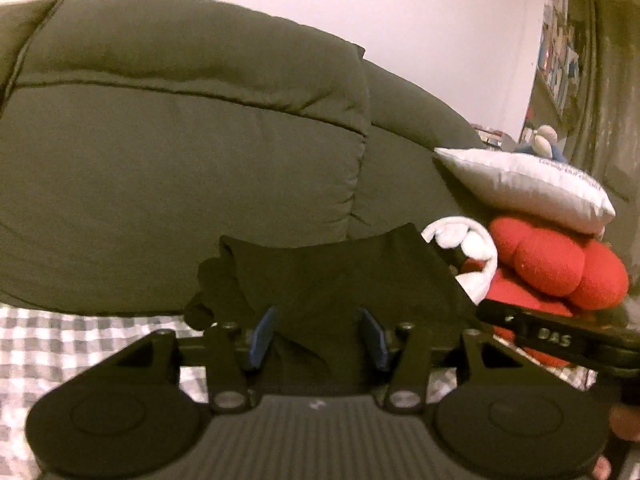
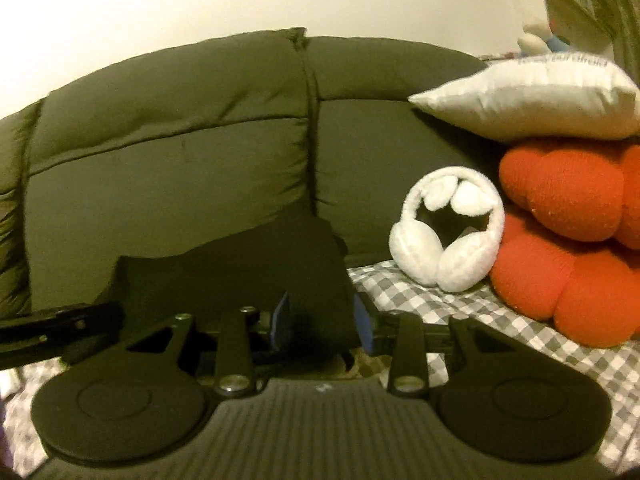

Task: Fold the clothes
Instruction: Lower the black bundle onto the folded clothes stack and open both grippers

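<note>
A folded black garment (image 1: 320, 272) stands up off the checked bedsheet (image 1: 60, 344), in front of a dark padded backrest. My left gripper (image 1: 318, 336) has its blue pads (image 1: 262, 336) on either side of the garment's lower middle and is shut on it. In the right wrist view the same black garment (image 2: 240, 272) fills the gap between the pads of my right gripper (image 2: 322, 324), which is shut on its right end. Each gripper's black body shows at the edge of the other's view. The garment's lower edge is hidden behind the gripper bodies.
A dark olive padded backrest (image 2: 180, 160) fills the background. To the right lie white fluffy earmuffs (image 2: 448, 224), a red flower-shaped cushion (image 2: 568, 240) and a white pillow (image 2: 532, 100) stacked on it. Shelves (image 1: 560, 60) stand at the far right against a white wall.
</note>
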{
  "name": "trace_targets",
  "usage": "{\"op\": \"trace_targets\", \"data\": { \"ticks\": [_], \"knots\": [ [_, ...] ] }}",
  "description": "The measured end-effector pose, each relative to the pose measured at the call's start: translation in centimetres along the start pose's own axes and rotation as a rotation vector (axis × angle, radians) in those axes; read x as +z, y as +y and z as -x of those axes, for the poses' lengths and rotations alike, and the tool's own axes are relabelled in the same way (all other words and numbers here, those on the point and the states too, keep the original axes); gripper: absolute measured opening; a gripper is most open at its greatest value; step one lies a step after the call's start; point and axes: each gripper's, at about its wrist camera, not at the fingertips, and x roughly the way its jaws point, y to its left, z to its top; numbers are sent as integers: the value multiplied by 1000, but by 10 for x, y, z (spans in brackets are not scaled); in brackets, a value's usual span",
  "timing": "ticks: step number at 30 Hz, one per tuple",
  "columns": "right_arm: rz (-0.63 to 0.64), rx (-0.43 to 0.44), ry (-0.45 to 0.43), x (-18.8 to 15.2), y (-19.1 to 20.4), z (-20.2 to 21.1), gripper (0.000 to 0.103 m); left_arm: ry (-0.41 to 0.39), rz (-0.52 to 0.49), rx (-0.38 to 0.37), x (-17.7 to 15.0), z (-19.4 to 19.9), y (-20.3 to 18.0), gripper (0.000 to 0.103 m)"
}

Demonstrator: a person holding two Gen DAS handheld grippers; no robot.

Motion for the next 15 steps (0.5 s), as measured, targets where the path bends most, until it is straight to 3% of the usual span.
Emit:
{"op": "trace_targets", "data": {
  "ticks": [8, 13, 15],
  "knots": [
    [8, 3, 25, -12, -4, 44, 44, -15, -66, 64, -7, 32, -26, 66],
    [-31, 15, -3, -23, -6, 63, 62, -10, -97, 88, -17, 45, -44, 83],
    [-25, 15, -8, -27, -4, 65, 77, -21, -123, 109, -21, 50, -49, 88]
  ]
}}
